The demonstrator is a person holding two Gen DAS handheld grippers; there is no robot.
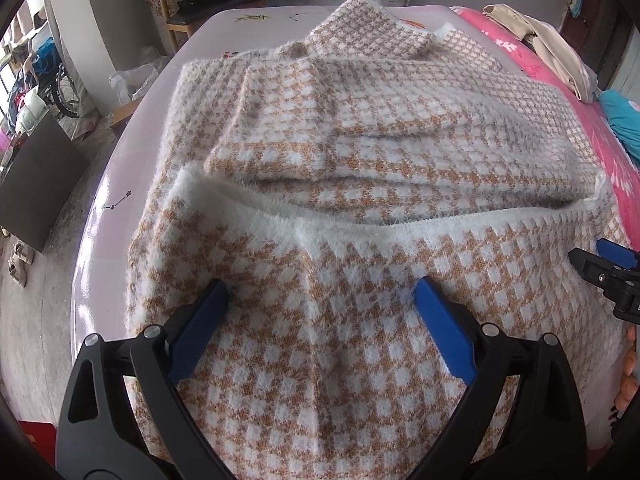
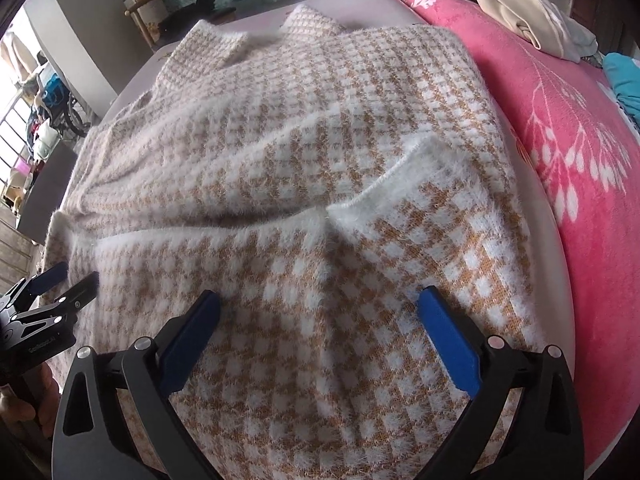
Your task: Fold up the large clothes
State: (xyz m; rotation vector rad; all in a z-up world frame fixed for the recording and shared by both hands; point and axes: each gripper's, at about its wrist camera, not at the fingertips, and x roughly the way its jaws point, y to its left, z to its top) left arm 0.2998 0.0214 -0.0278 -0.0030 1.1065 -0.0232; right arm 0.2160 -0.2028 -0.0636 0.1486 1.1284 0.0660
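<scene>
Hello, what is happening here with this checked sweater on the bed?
A person is folding a fuzzy checked sweater on a lilac sheet. Its sleeves are already laid across the body and the white hem is turned up over them. The left hand-held gripper and right hand-held gripper are both open above the fabric.

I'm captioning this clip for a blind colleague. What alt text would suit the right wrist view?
A fuzzy orange-and-white checked sweater, partly folded with its white hem turned up, lies on a pale table. The right gripper hovers open over its near edge, blue fingers spread wide. The left gripper shows at the left edge; a pink blanket lies to the right.
</scene>
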